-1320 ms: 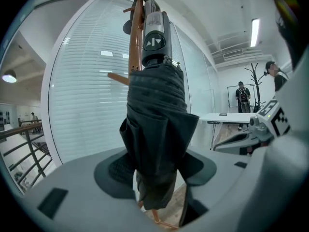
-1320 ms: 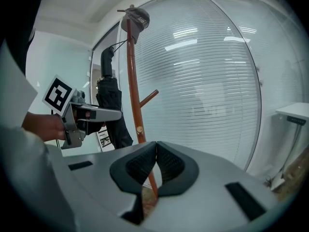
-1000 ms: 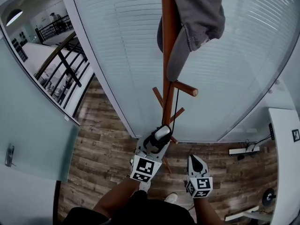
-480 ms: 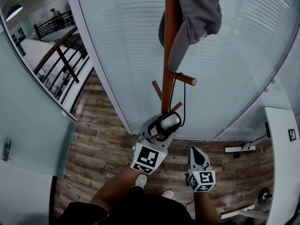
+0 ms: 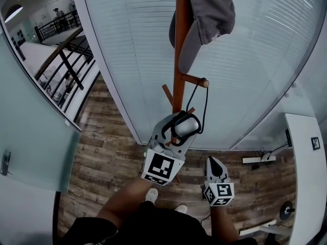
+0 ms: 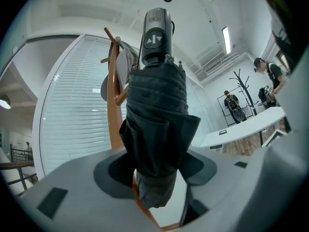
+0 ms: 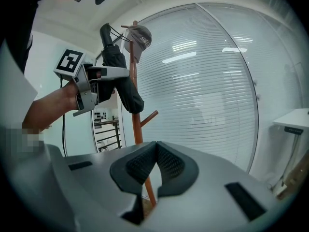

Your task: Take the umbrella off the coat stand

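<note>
Left gripper (image 5: 178, 130) pinches folded umbrella (image 6: 157, 129); strap runs to coat stand (image 5: 178, 60) peg. Right gripper (image 7: 155, 149) pressed together, empty.

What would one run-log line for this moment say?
left gripper: shut on umbrella | strap: over peg | right gripper: shut, empty | cap: on stand

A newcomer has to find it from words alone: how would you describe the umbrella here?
Find the tall wooden coat stand in front of the white blinds. By its lower pegs, the left gripper holds the umbrella in its fingers: a folded black bundle with a stubby handle, its cord looped over a peg. The stand's only other item is a grey cap, higher up.
</note>
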A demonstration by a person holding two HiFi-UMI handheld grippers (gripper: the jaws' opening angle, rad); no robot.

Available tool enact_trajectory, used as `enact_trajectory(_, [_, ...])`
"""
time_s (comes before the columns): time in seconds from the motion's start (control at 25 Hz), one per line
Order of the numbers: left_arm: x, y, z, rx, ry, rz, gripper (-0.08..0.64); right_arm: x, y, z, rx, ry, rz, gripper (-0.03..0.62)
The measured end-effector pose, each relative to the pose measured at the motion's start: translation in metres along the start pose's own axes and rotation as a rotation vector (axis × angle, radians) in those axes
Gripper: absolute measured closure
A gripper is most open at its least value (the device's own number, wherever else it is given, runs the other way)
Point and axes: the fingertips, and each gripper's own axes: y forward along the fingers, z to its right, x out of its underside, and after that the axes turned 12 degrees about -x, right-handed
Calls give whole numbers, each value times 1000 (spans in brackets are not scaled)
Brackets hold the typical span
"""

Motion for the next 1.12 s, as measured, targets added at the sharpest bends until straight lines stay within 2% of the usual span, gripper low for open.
enact_trajectory(0.36, [-27, -8, -8, 2, -90, 81, 298, 9, 4, -20, -37, 1, -21, 584])
enact_trajectory(0.52, [-18, -16, -10, 18, -169, 87, 298, 5, 4, -24, -41, -6, -13, 584])
enact_trajectory(0.64, [5, -23, -11, 18, -210, 41, 298, -7, 1, -25, -28, -20, 22, 584])
enact_trajectory(0.84, [50, -33, -10, 9, -209, -59, 298, -37, 2, -35, -40, -47, 88, 584])
enact_trajectory(1.12, [110, -55, 6, 33, -186, -198, 299, -49, 9, -61, -96, -78, 112, 584])
